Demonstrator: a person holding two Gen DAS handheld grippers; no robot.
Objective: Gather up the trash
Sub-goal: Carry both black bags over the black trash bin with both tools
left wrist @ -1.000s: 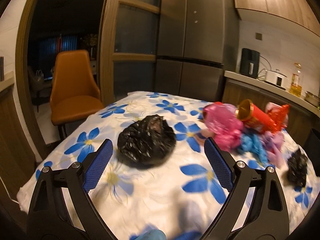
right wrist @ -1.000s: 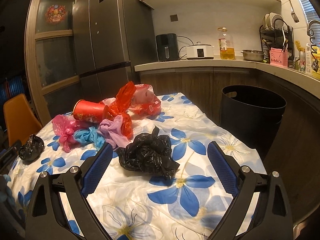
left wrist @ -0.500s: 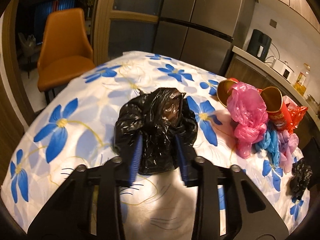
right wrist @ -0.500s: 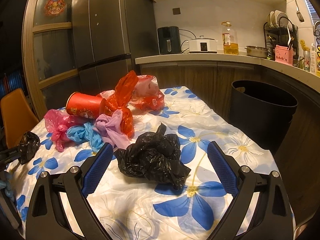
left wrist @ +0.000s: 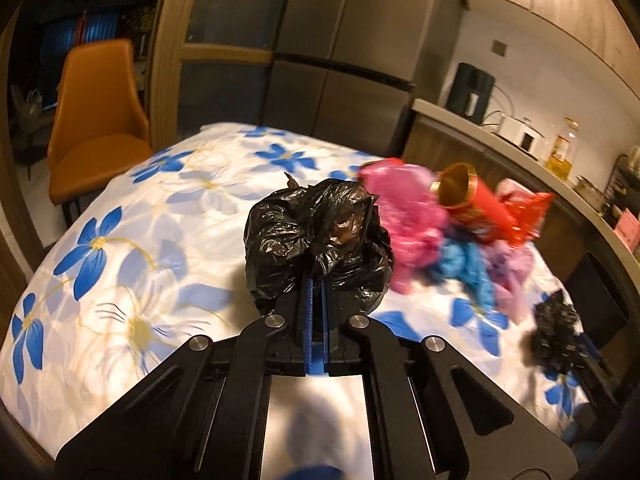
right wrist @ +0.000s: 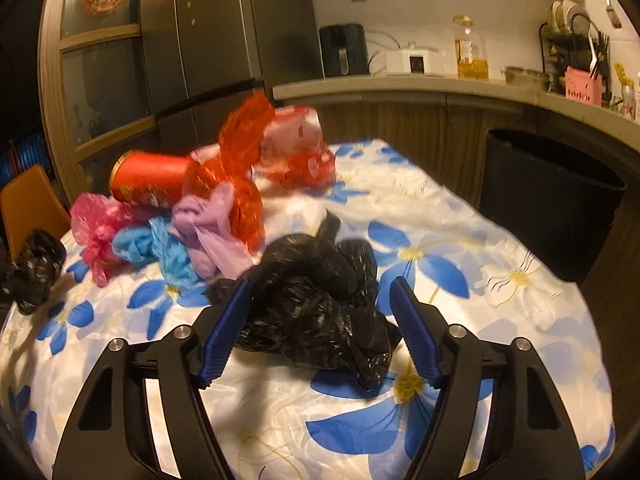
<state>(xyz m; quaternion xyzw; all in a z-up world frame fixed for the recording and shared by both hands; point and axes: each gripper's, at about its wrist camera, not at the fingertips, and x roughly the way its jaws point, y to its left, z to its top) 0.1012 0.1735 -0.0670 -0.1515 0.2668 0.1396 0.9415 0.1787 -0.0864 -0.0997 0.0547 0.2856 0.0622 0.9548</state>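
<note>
Currently: trash pickup barely begun

Black bag [left wrist: 316, 240] is being pinched by L gripper [left wrist: 316, 280], jaws nearly together. R gripper [right wrist: 320, 300] is being held wide around 2nd black bag [right wrist: 320, 304], ungripped. Colored pile [right wrist: 200, 208] is being left on table [right wrist: 500, 280]; bin [right wrist: 552, 200] probably awaiting everything.

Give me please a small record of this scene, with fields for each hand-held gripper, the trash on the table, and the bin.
left hand-held gripper: shut on a black bag, which looks raised a little off the table
right hand-held gripper: open, fingers on both sides of another black bag that lies on the flowered tablecloth
other trash: red cup on its side, pink bag, blue bag, lilac bag, red wrappers
bin: black trash bin beside the table, near the counter
</note>
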